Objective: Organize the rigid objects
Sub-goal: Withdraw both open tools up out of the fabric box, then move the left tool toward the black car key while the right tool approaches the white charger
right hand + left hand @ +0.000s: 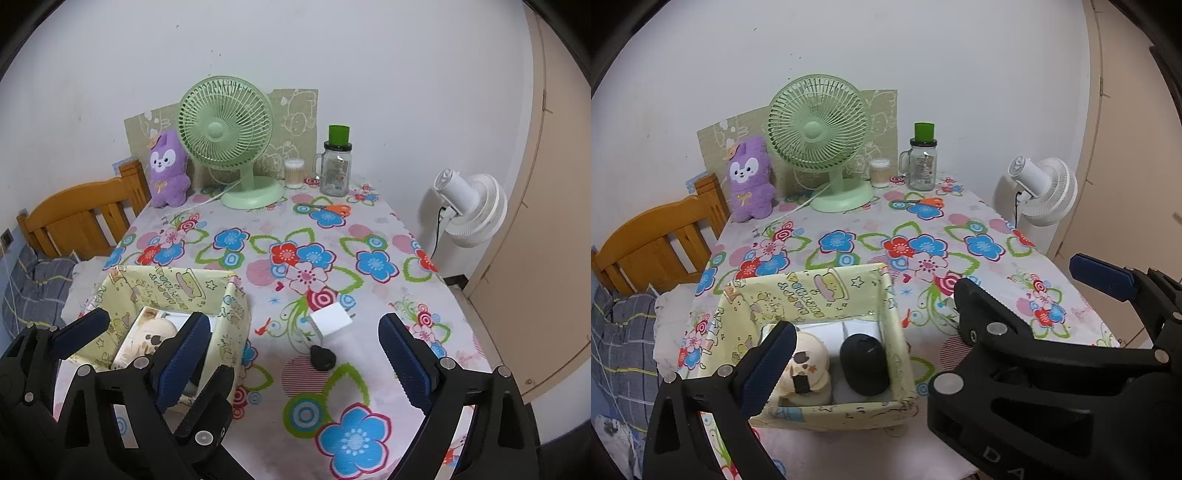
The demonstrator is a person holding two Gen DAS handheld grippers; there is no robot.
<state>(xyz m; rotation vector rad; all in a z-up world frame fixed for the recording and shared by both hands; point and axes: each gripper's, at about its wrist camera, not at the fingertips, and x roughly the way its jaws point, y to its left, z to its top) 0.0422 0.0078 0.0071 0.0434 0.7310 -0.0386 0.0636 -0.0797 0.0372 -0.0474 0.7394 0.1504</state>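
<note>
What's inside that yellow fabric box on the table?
The box holds a cream round toy, a black oval gadget and white boxes behind them. Anything underneath is hidden.

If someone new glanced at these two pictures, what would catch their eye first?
Probably the bright flowered tablecloth, then the green desk fan at the table's far edge with the purple plush toy to its left. Nearer, a pale yellow fabric box already holds items, while a white charger cube and a small black object lie on the cloth.
</note>
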